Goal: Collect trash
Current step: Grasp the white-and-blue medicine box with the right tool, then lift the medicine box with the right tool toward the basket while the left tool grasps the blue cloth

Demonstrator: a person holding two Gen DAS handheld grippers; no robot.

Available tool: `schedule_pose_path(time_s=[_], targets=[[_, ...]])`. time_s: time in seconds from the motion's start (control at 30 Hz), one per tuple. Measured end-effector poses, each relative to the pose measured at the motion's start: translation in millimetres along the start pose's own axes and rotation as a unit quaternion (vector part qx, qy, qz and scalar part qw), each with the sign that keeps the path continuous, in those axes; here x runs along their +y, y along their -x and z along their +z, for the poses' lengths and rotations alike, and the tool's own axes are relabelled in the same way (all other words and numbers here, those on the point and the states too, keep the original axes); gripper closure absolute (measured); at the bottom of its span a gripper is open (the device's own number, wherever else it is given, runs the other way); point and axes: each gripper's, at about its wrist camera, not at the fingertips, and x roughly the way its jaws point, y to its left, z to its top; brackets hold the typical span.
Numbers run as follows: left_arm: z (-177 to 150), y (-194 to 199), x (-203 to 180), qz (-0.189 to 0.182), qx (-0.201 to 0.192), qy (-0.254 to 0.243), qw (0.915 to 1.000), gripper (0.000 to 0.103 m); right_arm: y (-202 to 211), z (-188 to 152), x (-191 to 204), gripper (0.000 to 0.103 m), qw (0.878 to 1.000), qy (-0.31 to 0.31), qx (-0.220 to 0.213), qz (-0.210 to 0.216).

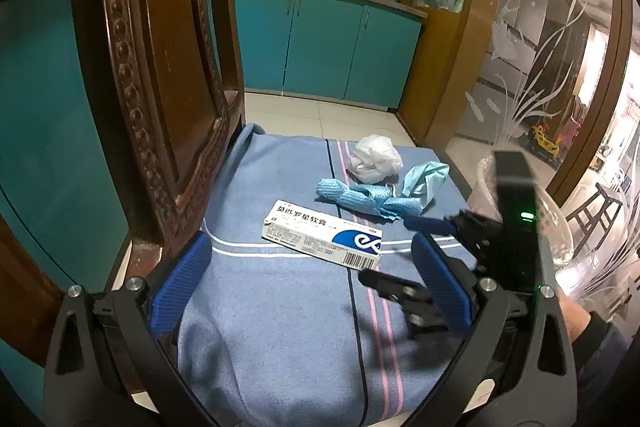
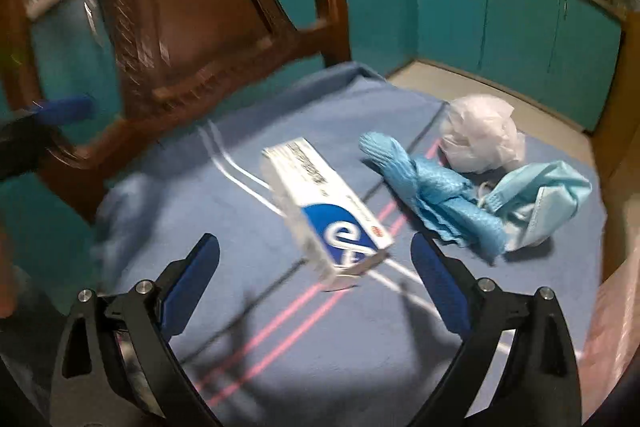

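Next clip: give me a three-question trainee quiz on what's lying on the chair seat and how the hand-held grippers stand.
1. True or false: the white box is clamped in the right hand-held gripper.
2. Which item lies farthest from the cameras: A) white box B) blue rolled cloth C) crumpled white plastic bag?
3. Fill in: the face mask touches the blue rolled ____.

Key: 1 false, both hand-held grippers are open; 2 C; 3 cloth.

Chair back [image 1: 160,75] left — front open

Blue striped blanket [image 1: 280,327] on wooden chair [image 1: 160,87]; teal cabinets [image 1: 320,39] behind
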Motion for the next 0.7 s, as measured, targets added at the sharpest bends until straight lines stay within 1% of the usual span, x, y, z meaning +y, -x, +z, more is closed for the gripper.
schedule_pose_path(time_s=[0.13, 0.17, 0.23, 0.27, 0.3, 0.37, 0.4, 0.43, 0.47, 0.53, 0.67, 0.7], targets=[[-2, -5, 3, 0.005, 0.006, 0.003, 1.0, 0.004, -25, 3, 0, 0.009, 0.999, 0.015, 0.042, -0.011], [-2, -5, 3, 0.006, 0.007, 0.003, 1.0, 0.004, -33, 5, 2, 0.012, 0.998, 0.02, 0.052, -0.012], [-2, -5, 2, 0.008, 0.008, 0.003, 0.9999, 0.004, -52, 8, 6, 0.021, 0.998, 0.023, 0.064, -0.01], [-2, -5, 1, 0.008, 0.009, 0.001, 0.9999, 0.004, -58, 10, 8, 0.031, 0.997, 0.026, 0.067, -0.015], [-2, -6, -1, 0.009, 0.01, 0.0, 0.9999, 0.004, -58, 10, 12, 0.047, 0.997, 0.031, 0.063, -0.02], [-1, -8, -3, 0.009, 0.011, -0.003, 0.9999, 0.004, -57, 9, 15, 0.053, 0.997, 0.03, 0.068, -0.002], [-1, -9, -4, 0.009, 0.011, -0.003, 0.9999, 0.004, -51, 8, 18, 0.056, 0.997, 0.033, 0.066, 0.004], [-1, -10, -5, 0.01, 0.012, -0.003, 0.9999, 0.004, -44, 6, 18, 0.06, 0.998, 0.034, 0.06, 0.005], [-1, -11, -5, 0.009, 0.013, -0.002, 0.9999, 0.004, -34, 4, 16, 0.062, 0.998, 0.025, 0.055, 0.007], [-1, -13, -7, 0.008, 0.014, -0.001, 0.9999, 0.004, -5, -2, 7, 0.062, 0.999, -0.002, 0.037, 0.012], [-3, -20, -17, 0.004, 0.02, -0.009, 0.9997, 0.004, 64, -5, -13, 0.062, 0.999, -0.043, -0.012, -0.018], [-4, -23, -21, 0.002, 0.023, -0.013, 0.9996, 0.004, 86, -6, -21, 0.062, 0.997, -0.065, -0.033, -0.038]])
